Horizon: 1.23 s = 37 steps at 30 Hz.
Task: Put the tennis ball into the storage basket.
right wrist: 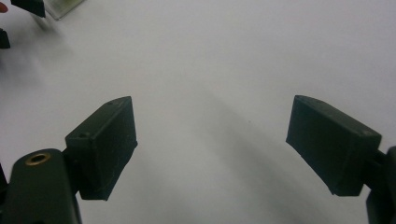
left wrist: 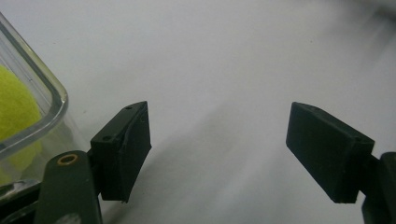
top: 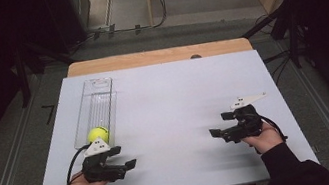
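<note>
Tongs in both my hands stand wide open and hold nothing: my left gripper (top: 124, 158) hovers low over the white table (top: 179, 100) just beside the near end of the clear box (top: 96, 109), and my right gripper (top: 221, 124) hangs well apart from it on the table's right side. Inside the box, at its near end, sits the yellow ball (top: 97, 134), which in the left gripper view lies behind the clear wall just left of my left jaw.
</note>
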Tool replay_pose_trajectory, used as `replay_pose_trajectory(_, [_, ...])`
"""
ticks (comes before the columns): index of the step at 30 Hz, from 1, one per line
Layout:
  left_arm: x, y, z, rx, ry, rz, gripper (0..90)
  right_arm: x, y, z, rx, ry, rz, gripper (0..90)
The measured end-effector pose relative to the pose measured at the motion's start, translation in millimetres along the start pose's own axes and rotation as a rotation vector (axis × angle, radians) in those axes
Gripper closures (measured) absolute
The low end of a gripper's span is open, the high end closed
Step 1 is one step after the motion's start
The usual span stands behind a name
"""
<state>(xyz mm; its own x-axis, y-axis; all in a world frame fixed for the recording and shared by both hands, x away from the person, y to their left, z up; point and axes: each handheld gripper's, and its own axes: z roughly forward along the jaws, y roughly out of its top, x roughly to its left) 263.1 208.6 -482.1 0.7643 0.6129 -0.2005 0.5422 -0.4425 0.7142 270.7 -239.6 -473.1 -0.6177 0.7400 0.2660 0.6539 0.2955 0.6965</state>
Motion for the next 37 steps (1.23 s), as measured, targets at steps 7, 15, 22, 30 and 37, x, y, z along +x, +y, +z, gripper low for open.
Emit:
replay_pose_trajectory(7, [0.0,0.1,0.1,0.002,0.001,0.001,22.8,-6.7,-9.7,-5.6,-0.007,-0.005,0.027,14.1])
replay_pose_trajectory(15, [-0.1,-0.1,0.4,0.001,0.001,0.003,22.8,-10.9,-21.8,-10.7,-0.005,-0.027,0.045,14.1])
replay_pose_trajectory(22, [-0.2,-0.4,0.7,0.004,-0.002,0.002,22.8,-17.0,-32.4,-13.2,-0.017,-0.031,0.042,14.1])
replay_pose_trajectory(30, [-0.2,-0.2,1.1,0.007,-0.003,0.005,22.8,-20.9,-41.6,-16.7,-0.012,-0.053,0.048,14.1])
replay_pose_trajectory(37, [0.3,0.0,0.9,0.010,-0.002,0.004,22.8,-22.4,-42.3,-14.7,-0.014,-0.069,0.044,14.1])
